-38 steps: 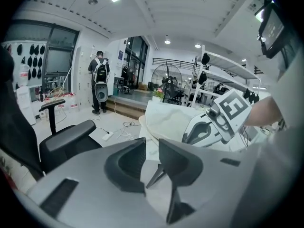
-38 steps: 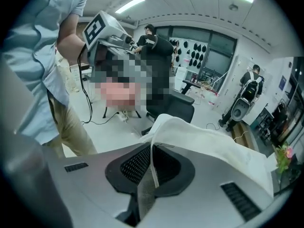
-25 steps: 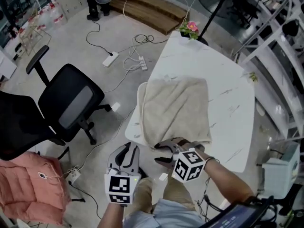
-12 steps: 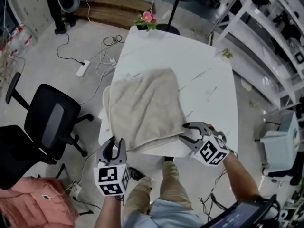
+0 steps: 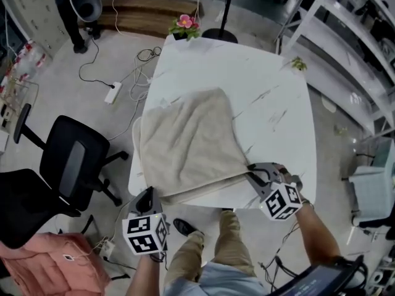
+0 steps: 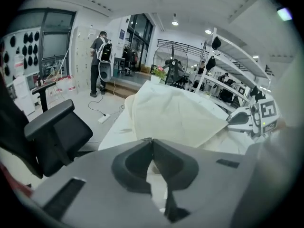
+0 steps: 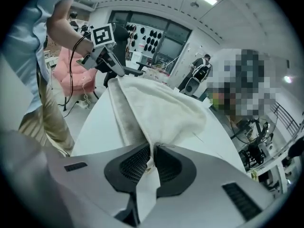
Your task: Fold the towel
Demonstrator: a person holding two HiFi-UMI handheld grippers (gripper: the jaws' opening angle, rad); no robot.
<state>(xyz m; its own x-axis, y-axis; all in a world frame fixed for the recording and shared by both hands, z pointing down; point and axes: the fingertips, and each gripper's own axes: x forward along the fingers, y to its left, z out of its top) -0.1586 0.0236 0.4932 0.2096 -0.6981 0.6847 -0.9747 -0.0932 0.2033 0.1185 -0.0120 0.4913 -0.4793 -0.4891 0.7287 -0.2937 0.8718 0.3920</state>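
The soft beige terry towel (image 5: pixel 188 143) lies folded, roughly square, on the white veined table (image 5: pixel 271 91). The right claw (image 5: pixel 252 171), just closing, pinches its near corner. The left claw (image 5: pixel 148 195) has just pressed together at the other near corner.

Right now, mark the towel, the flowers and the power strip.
towel (image 5: pixel 185 140), head view, middle of its top layer
flowers (image 5: pixel 185 22), head view, pink blooms
power strip (image 5: pixel 112 93), head view, its white body
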